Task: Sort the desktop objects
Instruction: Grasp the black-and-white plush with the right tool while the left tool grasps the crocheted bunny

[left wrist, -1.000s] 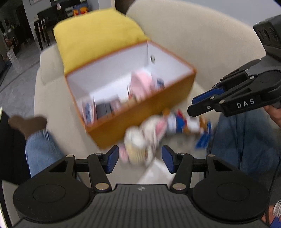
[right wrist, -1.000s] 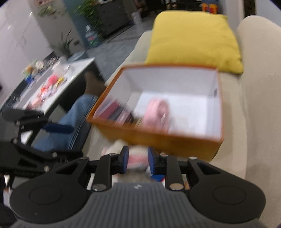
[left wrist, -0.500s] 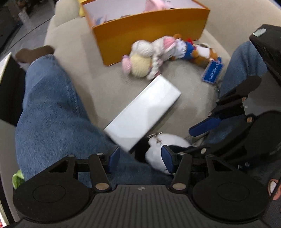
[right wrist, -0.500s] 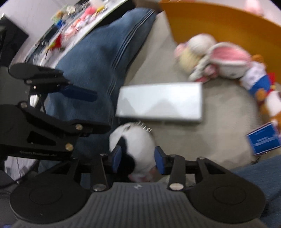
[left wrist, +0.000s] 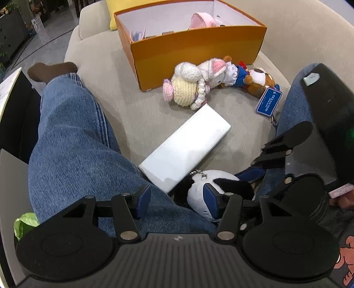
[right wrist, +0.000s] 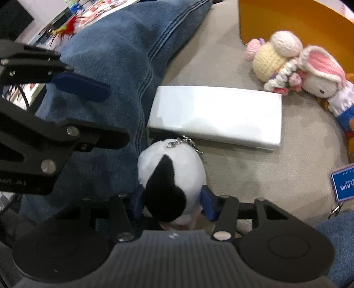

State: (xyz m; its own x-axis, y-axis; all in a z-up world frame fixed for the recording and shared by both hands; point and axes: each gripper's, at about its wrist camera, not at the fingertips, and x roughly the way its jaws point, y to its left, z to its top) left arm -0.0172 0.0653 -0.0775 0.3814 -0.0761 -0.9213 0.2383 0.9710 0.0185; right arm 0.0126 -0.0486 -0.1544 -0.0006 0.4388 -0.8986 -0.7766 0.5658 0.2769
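Note:
A black-and-white plush [right wrist: 172, 168] with a keychain lies on the beige sofa seat [left wrist: 115, 88], beside a flat white box [left wrist: 185, 150]. My right gripper [right wrist: 173, 201] points down over it. Its blue pads [right wrist: 208, 203] flank the plush's sides without squeezing it. My left gripper [left wrist: 177, 199] hangs open just left of the plush, above a person's jeans leg [left wrist: 73, 141], with nothing between its fingers. An open orange box [left wrist: 194, 48] with several items inside stands farther back.
A crochet doll [left wrist: 185, 88], a bunny plush [left wrist: 219, 68] and a bear plush [left wrist: 258, 82] with a blue tag [left wrist: 268, 102] lie in front of the orange box. A yellow cushion [left wrist: 111, 13] sits behind it. A second denim leg [left wrist: 292, 104] is at the right.
Both grippers have dropped from facing the orange box to pointing down at the seat. The right gripper's jaws have widened and come down around the black-and-white plush.

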